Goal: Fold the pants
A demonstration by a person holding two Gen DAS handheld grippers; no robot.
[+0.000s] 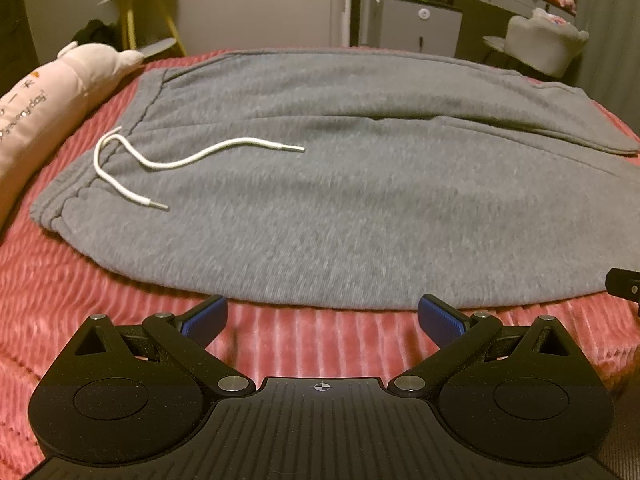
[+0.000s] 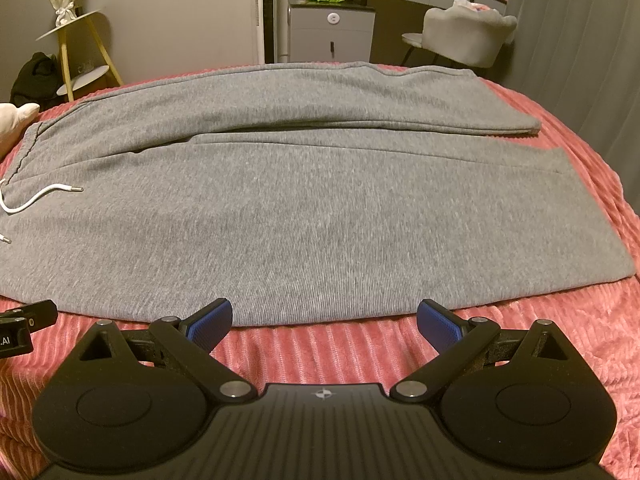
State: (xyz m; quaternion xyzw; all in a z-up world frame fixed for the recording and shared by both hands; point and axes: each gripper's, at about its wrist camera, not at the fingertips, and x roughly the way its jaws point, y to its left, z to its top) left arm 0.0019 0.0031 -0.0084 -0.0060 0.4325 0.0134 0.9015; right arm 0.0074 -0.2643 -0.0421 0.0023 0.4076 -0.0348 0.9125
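Observation:
Grey sweatpants [image 1: 340, 200] lie spread flat on a pink ribbed bedspread [image 1: 100, 300], waistband at the left with a white drawstring [image 1: 168, 164], legs running to the right. They also fill the right wrist view [image 2: 320, 220], where the far leg [image 2: 360, 96] lies beside the near one. My left gripper [image 1: 322, 320] is open and empty just short of the pants' near edge, towards the waist end. My right gripper [image 2: 324, 324] is open and empty at the near edge, towards the leg end.
A pink plush pillow [image 1: 44, 108] lies on the bed left of the waistband. Beyond the bed stand a yellow-legged side table [image 1: 148, 20], a grey cabinet [image 2: 332, 32] and a padded chair [image 2: 468, 32]. The left gripper's edge [image 2: 24, 324] shows at my right view's left.

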